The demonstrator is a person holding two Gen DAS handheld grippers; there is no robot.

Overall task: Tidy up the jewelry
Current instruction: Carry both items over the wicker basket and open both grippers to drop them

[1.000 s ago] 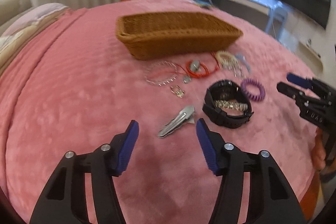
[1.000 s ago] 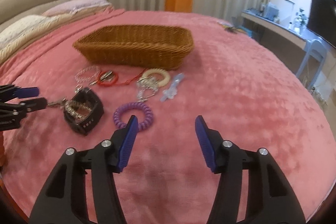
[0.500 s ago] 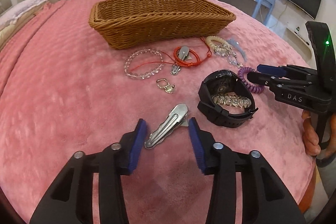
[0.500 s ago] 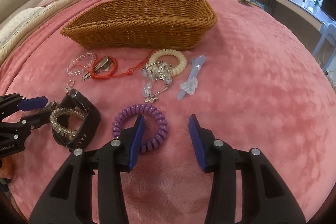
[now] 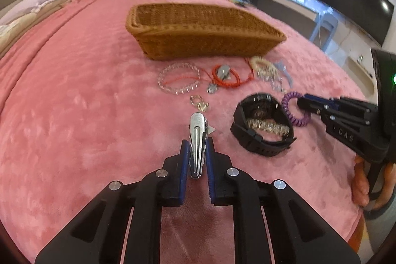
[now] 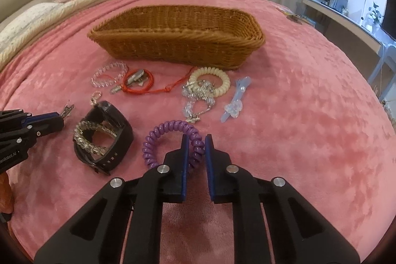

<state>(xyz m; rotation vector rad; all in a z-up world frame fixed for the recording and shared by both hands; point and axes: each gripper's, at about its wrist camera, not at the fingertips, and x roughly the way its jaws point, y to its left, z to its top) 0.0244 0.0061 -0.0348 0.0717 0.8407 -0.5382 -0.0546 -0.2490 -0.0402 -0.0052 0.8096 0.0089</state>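
A: Left wrist view. Left hand-held gripper (image 5: 197, 155), jaws just closing, is clamped on the silver hair clip (image 5: 197, 140) at its near end; the clip lies on the pink bed (image 5: 74, 115). Stiff metal, light, likely slick; mid-length is the better hold.

B: Right wrist view. Right hand-held gripper (image 6: 196, 152), also just closing, pinches the purple coil tie (image 6: 173, 142) on its right side. Springy, soft, light; it should stretch rather than break. Glossy spiral, lying near the black watch (image 6: 104, 137), well short of the wicker basket (image 6: 173, 46).
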